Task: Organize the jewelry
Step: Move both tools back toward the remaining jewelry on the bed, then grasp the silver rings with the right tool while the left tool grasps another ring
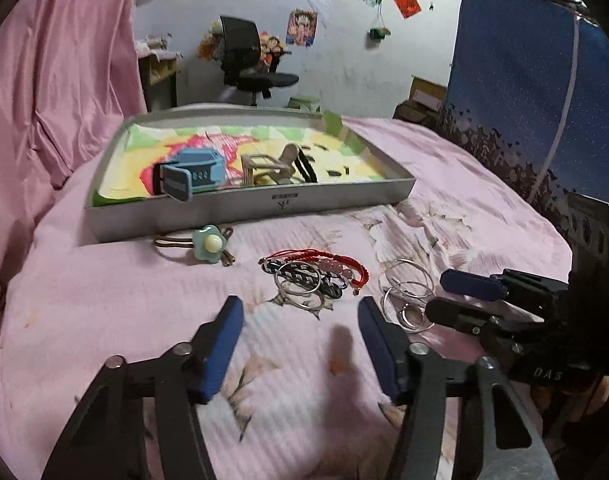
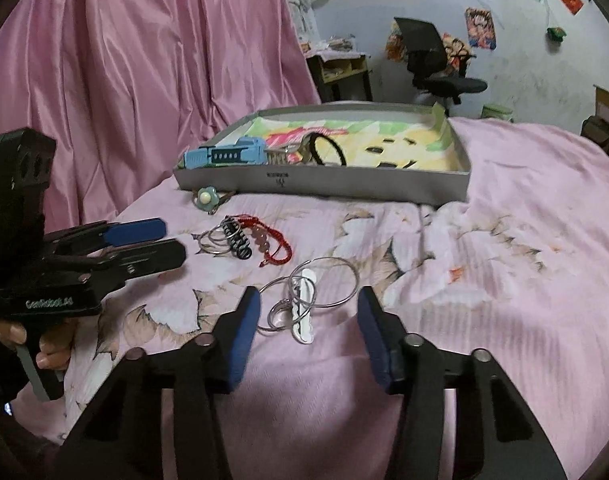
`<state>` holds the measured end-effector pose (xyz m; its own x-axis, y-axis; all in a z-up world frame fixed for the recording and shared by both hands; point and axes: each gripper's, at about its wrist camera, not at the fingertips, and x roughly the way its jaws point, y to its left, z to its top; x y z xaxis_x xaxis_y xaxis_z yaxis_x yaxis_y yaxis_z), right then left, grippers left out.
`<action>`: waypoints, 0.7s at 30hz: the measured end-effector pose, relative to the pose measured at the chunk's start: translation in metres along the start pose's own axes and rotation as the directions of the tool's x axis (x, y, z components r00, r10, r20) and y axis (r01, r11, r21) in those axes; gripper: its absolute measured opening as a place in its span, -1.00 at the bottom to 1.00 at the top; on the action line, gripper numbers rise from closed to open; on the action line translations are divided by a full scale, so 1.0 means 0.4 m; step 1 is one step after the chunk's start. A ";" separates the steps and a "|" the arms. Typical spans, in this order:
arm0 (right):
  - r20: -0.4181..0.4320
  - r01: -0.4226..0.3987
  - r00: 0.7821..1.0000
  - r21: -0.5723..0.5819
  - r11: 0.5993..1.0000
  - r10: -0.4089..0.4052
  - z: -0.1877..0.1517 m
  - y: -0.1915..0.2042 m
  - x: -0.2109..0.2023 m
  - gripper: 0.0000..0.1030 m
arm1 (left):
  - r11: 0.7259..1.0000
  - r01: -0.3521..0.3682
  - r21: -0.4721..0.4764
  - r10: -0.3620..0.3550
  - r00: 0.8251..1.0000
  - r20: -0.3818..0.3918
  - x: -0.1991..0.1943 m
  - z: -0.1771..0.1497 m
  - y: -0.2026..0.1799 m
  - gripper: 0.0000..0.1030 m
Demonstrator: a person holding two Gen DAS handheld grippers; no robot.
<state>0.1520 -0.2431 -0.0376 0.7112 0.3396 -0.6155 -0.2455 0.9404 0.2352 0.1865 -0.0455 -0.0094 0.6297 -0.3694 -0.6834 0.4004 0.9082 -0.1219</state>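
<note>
Jewelry lies on a pink floral bedspread. In the left wrist view my left gripper stands open over bare cloth, just short of a heap of silver rings, a black-and-white braided band and a red cord bracelet. My right gripper comes in from the right beside silver hoop earrings. In the right wrist view the right gripper is open, with the hoop earrings and a white card lying between its tips, untouched. The left gripper is at the left.
A shallow grey box with a colourful lining stands behind the jewelry and holds a blue clip-like piece, a wooden item and a black hair band. A teal flower hair tie lies before it. A pink curtain hangs left.
</note>
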 end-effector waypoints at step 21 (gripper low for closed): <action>-0.033 -0.092 0.995 0.067 0.994 0.094 -0.003 -0.018 0.035 -0.82 | 0.987 0.078 -0.142 -0.091 0.992 -0.091 0.065 0.008 0.037 -0.90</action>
<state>0.1630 -0.2451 -0.0487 0.6625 0.4270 -0.6154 -0.2654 0.9021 0.3403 0.2109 -0.0424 -0.0266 0.5272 -0.4309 -0.7324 0.3498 0.8955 -0.2751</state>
